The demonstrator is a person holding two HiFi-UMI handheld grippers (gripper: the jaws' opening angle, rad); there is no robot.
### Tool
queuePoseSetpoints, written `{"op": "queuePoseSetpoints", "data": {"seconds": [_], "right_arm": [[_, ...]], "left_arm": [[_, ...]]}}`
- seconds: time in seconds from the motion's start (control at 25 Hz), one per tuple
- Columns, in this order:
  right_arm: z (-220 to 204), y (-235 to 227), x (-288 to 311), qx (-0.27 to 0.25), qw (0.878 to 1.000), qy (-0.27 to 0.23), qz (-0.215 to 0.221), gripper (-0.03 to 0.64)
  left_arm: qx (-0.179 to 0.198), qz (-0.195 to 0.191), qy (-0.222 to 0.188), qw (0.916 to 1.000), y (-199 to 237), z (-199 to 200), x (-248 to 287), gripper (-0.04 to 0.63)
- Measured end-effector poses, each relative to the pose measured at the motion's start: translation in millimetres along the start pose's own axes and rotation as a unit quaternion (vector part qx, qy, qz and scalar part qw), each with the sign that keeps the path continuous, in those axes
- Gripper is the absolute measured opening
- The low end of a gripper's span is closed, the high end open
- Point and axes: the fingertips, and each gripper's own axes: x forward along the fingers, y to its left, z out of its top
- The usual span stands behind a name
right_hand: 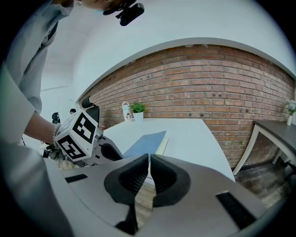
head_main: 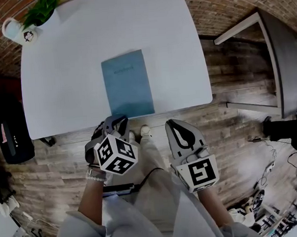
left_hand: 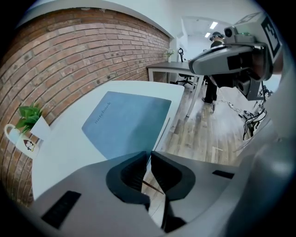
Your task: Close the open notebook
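Observation:
A blue notebook lies shut and flat on the white table, close to the table's near edge. It also shows in the left gripper view as the notebook and in the right gripper view as the notebook. My left gripper hovers just off the near edge, below the notebook's lower left corner, jaws shut and empty. My right gripper is held over the floor to the right, also shut with nothing between its jaws. Neither touches the notebook.
A white mug and a small potted plant stand at the table's far left corner. A dark desk stands to the right. A black chair is at the left. Wooden floor lies below me.

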Motion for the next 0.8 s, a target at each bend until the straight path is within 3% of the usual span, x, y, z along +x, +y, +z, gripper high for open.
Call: {"op": "queuePoseSetpoints", "data": {"seconds": [0.44,0.8], "right_arm": [[-3.0,4.5,-1.2,-0.002,1.000,0.004,-0.001,0.044],[11.5,16.6,-4.4,-0.018,1.000,-0.011,0.002,0.044]], "left_arm": [[-0.014,-0.024,-0.018,0.9995,-0.7,0.5,-1.9,0.032],[-0.040,-0.020,-0.064,0.9969,2.8,4.2,-24.5,0.028]]}}
